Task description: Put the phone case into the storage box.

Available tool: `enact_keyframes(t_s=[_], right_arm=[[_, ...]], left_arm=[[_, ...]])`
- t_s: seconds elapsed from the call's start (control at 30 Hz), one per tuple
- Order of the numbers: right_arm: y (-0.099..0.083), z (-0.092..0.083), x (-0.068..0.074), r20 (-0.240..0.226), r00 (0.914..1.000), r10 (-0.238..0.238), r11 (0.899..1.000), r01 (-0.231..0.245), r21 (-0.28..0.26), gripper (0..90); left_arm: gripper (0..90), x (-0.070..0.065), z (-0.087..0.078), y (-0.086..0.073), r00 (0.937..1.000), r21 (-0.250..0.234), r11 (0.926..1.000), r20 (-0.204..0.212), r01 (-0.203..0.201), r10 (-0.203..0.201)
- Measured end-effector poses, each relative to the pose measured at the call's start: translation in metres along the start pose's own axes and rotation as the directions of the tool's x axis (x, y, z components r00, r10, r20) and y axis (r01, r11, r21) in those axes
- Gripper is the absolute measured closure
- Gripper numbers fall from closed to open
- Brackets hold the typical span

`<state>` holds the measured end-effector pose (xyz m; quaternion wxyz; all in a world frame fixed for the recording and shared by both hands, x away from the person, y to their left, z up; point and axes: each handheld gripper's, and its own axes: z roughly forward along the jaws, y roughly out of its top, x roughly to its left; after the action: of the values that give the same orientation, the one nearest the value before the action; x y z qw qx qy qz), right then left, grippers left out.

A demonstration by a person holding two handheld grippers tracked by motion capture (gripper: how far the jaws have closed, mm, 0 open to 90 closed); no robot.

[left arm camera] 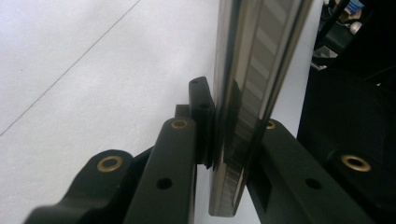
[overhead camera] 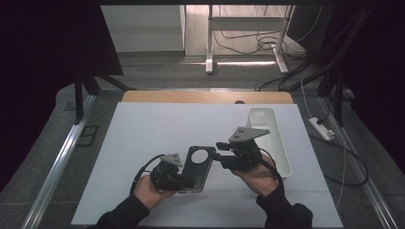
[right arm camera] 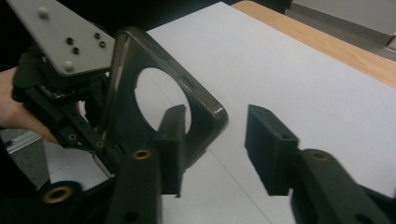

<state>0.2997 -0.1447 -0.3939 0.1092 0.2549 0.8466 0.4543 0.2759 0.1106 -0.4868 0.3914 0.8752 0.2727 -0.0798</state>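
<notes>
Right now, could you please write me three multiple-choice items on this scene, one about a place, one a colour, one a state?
1. Where is the white tray?
A. right side of the table
B. left side
C. on the floor

2. What colour is the phone case?
A. white
B. dark
C. red

3. The right gripper is:
A. shut on the case
B. shut on the tray
C. open

Answers: A, the tray lies beside the right hand; B, the case looks dark grey to black; C, its jaws stand apart, while the left gripper clamps the case.

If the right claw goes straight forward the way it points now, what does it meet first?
Most likely the dark phone case, at its near corner, which sits just ahead of the open right claw. The left claw holds that case. Depth is hard to judge.
</notes>
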Motion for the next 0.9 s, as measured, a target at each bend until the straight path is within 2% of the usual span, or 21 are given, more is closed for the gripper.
enact_keyframes(t_s=[0.1, 0.27, 0.6, 0.9], right_arm=[[0.0000, -0.0009, 0.0003, -0.027, 0.9996, 0.000, 1.000, 0.000, -0.012, 67.6], [-0.0004, -0.0017, -0.0007, -0.039, 0.9992, 0.000, 1.000, 0.000, -0.013, 73.5], [-0.0011, -0.0014, -0.0021, -0.036, 0.9994, 0.003, 1.000, -0.003, 0.017, 77.2], [-0.0001, -0.0029, -0.0002, -0.031, 0.9995, 0.004, 1.000, -0.004, 0.001, 78.2]], left_arm=[[85.0, 0.0000, 0.0003, 0.0001, 0.9999, 0.001, 1.0000, 0.012, -0.005, 0.005], [85.0, 0.0005, 0.0012, -0.0002, 0.9993, -0.001, 0.9999, 0.035, -0.016, 0.016], [84.9, 0.0015, 0.0035, -0.0010, 0.9985, 0.006, 0.9997, 0.049, -0.024, 0.024], [84.4, 0.0032, 0.0044, -0.0018, 0.9978, -0.020, 0.9994, 0.061, -0.027, 0.028]])
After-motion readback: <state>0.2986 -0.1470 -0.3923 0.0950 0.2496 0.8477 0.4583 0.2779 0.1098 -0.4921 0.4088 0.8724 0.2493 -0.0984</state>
